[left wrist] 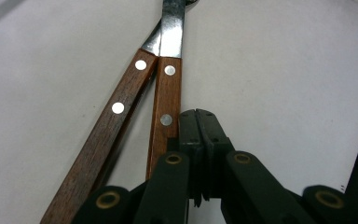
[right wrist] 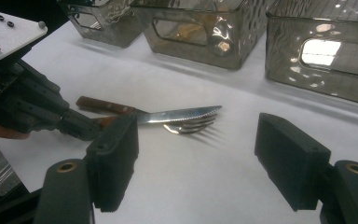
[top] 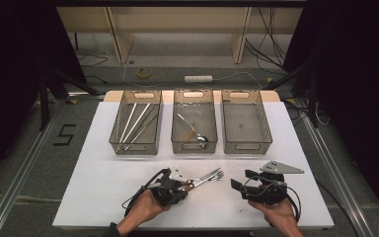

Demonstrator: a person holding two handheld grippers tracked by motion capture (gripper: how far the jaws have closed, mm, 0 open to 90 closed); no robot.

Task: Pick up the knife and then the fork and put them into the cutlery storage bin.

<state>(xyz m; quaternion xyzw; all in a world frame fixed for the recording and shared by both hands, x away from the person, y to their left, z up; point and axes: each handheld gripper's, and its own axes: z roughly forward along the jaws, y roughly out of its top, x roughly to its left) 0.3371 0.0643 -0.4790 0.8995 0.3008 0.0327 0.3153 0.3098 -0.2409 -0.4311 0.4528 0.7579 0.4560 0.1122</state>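
Observation:
A knife (top: 208,174) and a fork (top: 216,177), both with brown wooden handles, lie side by side on the white table (top: 103,177) near the front. In the left gripper view the knife handle (left wrist: 107,126) and the fork handle (left wrist: 165,107) run up to the left of my left gripper (left wrist: 196,114), whose jaws are pressed together with nothing between them. My left gripper (top: 186,186) rests right beside the handle ends. My right gripper (top: 240,181) stands open just right of the cutlery tips. Between its wide jaws, my right gripper (right wrist: 203,158) shows the serrated knife blade (right wrist: 182,114) and the fork tines (right wrist: 191,127).
Three clear bins stand in a row at the back: the left bin (top: 136,145) holds several long metal sticks, the middle bin (top: 194,144) a spoon and a wooden-handled piece, the right bin (top: 246,144) nothing. Dark floor surrounds the table.

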